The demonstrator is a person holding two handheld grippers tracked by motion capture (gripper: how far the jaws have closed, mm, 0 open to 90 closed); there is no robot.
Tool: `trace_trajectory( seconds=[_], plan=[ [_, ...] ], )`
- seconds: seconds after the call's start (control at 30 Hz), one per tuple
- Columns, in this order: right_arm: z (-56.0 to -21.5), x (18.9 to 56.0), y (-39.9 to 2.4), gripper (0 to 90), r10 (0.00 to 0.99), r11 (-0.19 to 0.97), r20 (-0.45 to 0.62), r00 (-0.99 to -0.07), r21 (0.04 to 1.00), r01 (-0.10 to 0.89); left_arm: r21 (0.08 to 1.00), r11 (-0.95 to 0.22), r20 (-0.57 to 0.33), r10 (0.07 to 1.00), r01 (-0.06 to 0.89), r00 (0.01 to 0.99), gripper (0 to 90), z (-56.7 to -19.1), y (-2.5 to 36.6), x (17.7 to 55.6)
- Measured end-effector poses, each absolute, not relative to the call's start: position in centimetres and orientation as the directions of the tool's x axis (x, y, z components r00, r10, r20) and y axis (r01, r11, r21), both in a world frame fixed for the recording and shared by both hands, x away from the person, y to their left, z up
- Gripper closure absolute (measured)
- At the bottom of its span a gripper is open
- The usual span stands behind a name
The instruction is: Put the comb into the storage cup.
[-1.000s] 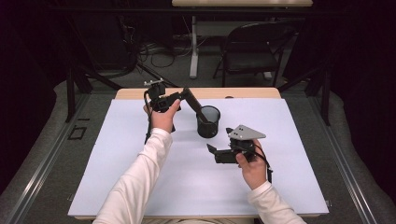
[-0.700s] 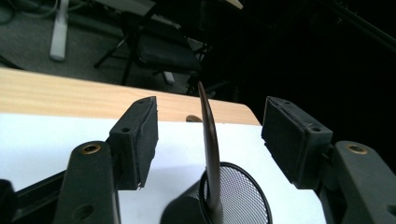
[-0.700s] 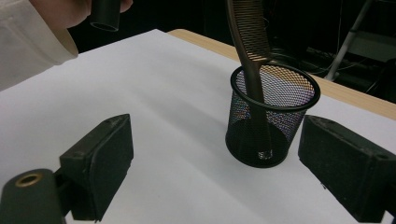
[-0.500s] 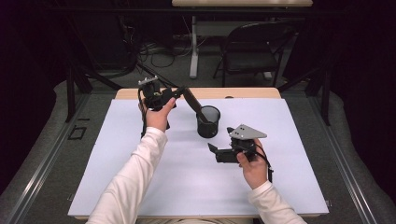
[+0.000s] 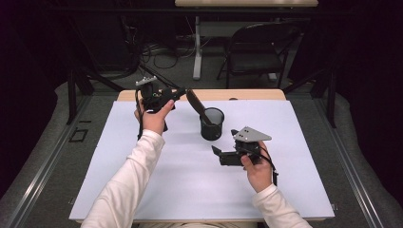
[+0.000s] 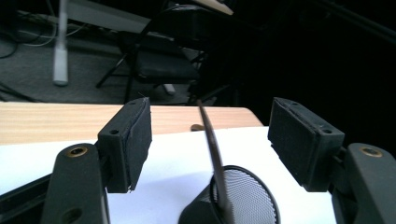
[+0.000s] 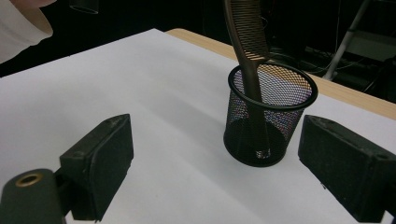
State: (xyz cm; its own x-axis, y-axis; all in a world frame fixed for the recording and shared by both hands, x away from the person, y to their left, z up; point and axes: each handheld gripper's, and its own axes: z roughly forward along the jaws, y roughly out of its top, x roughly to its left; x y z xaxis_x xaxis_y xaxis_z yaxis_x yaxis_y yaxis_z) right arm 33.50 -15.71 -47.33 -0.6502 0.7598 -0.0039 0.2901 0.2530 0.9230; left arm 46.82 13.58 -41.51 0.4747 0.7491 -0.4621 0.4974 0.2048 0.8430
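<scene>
Left gripper (image 5: 178, 93) held raised, jaws just opened, apart, nothing gripped; comb (image 5: 194, 100) stands free between them in its own view. Right gripper (image 5: 217, 153) jaws spread, empty, near the cup. Black mesh cup (image 5: 212, 124) on white table sheet (image 5: 142, 180) holds the comb, leaning. Folding chair (image 5: 252, 52) behind. No legible writing.

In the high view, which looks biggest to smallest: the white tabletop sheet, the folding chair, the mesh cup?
1. White sheet
2. Folding chair, though it stands farther off, so it may look smaller than it is
3. Mesh cup
</scene>
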Motion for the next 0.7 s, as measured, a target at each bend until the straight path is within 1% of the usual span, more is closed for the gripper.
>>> trace_trajectory(
  seconds=[0.07, 0.17, 0.23, 0.37, 0.47, 0.6, 0.7],
  plan=[
    [-47.3, 33.5, -15.7, 10.2, 0.76, 0.253, -0.004, -0.65, 0.923, 0.29, 0.856, 0.193, -0.436, 0.767, 0.48, 0.47, 31.1, -41.3, 13.6, 46.5],
    [-47.3, 33.5, -15.8, 10.2, 0.76, 0.253, -0.003, -0.65, 0.923, 0.291, 0.854, 0.199, -0.449, 0.747, 0.481, 0.489, 31.1, -41.0, 13.8, 46.3],
    [-47.3, 33.5, -15.8, 10.2, 0.761, 0.253, -0.004, -0.649, 0.923, 0.291, 0.858, 0.187, -0.438, 0.752, 0.478, 0.492, 31.0, -40.8, 13.9, 46.0],
    [-47.3, 33.5, -15.8, 10.2, 0.761, 0.254, -0.007, -0.649, 0.923, 0.289, 0.84, 0.176, -0.457, 0.738, 0.513, 0.496, 30.6, -40.7, 14.1, 45.7],
    [-47.3, 33.5, -15.8, 10.2, 0.762, 0.253, -0.007, -0.648, 0.924, 0.288, 0.838, 0.162, -0.458, 0.728, 0.521, 0.51, 29.8, -40.7, 14.1, 45.5],
    [-47.3, 33.4, -15.8, 10.2, 0.763, 0.251, -0.005, -0.646, 0.924, 0.289, 0.836, 0.134, -0.455, 0.712, 0.533, 0.535, 24.2, -40.7, 13.9, 45.2],
    [-47.3, 33.4, -15.9, 10.2, 0.764, 0.252, -0.006, -0.646, 0.924, 0.289, 0.85, 0.114, -0.429, 0.717, 0.515, 0.549, 22.7, -40.7, 14.0, 44.8]
  ],
)
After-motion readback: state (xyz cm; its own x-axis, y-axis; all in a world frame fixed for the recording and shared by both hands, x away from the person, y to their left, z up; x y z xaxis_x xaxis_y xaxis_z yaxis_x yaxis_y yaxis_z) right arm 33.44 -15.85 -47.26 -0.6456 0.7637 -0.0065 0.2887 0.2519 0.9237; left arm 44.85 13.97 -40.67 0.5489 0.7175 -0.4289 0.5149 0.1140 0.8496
